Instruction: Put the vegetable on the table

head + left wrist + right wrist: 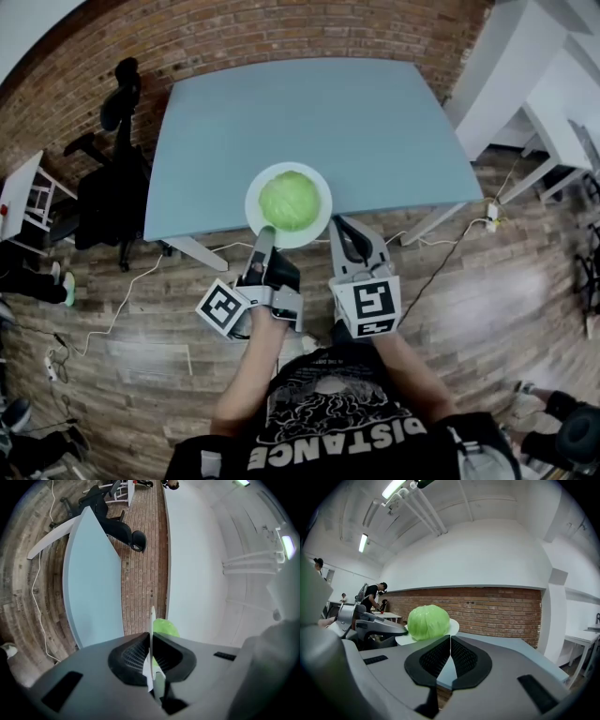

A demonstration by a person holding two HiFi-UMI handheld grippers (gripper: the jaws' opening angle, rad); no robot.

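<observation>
**Caller:** What is furthest left?

**Operator:** A black office chair (111,183) on the wood floor, beside the left edge of the grey-blue bench (309,122). It plays no part in my job.

**Caller:** And your left tool?

**Operator:** My left tool (263,240) is pinching the near rim of a white plate (251,199). In the left gripper view the rim runs edge-on between the pressed pads and the room lies sideways. I read the tool as rolled over so that it grips the thin rim from above and below.

**Caller:** Where is the vegetable?

**Operator:** The vegetable (293,201), a round pale-green leafy head, sits in the middle of the plate. The plate overlaps the bench's near edge, about halfway along. I cannot tell whether it rests on the top or hangs just above it. Carrying the vegetable on the plate spares the leaves a squeeze, I judge.

**Caller:** And on the right?

**Operator:** My right tool (342,225) is just beside the plate's right side and not touching it. Its jaws are pressed together on nothing. I judge it stands spare, close enough to steady the plate.
</observation>
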